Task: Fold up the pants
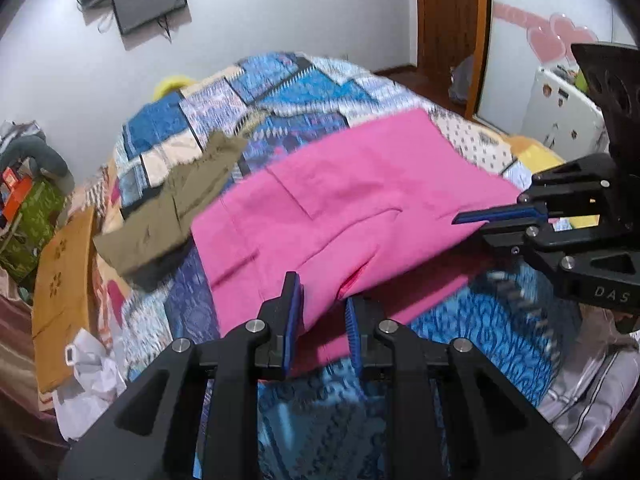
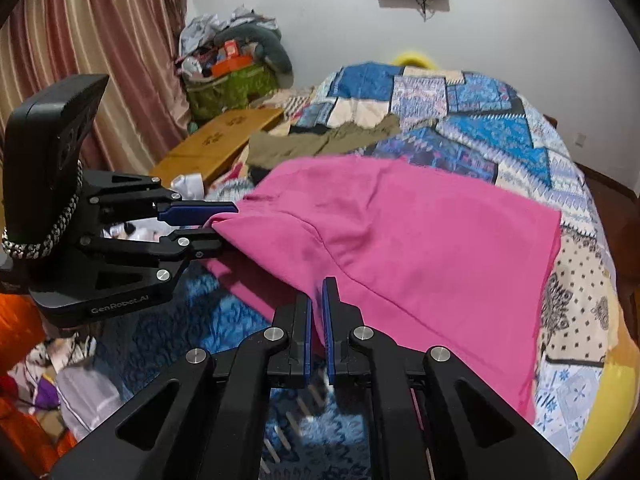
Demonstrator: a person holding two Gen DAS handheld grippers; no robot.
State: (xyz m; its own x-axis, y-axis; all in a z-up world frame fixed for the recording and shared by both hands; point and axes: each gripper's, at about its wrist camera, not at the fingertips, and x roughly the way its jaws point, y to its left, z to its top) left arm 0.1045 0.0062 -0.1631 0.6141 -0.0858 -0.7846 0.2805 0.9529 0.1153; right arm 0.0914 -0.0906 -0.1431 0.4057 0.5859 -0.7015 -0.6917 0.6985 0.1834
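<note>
Both grippers pinch the near edge of the pink pants [image 1: 340, 204]: the left gripper [image 1: 322, 320] has its blue-padded jaws closed on a bunched fold of cloth, and the right gripper [image 2: 318, 320] clamps the hem between jaws pressed nearly together. The pants lie spread across the bed [image 1: 304, 92], with their gripped edge lifted off the quilt, so the fabric slopes up toward the cameras. They are a flat bright pink, soft and matte, with a few straight creases and a seam running diagonally across them.

Just beyond them on the bed lies a crumpled olive-brown garment [image 1: 176, 200], its edge just beside the pink cloth (whether they touch I cannot tell). A wooden board [image 2: 218, 142] sits by the bedside, near white crumpled bags [image 1: 90, 364]. A green bag [image 2: 228, 88] stuffed with oddments stands against the striped curtain [image 2: 100, 40], and a dark screen [image 1: 150, 4] hangs on the white wall. The quilt is a patchwork of blue, cream and printed squares, rumpled at its borders.
</note>
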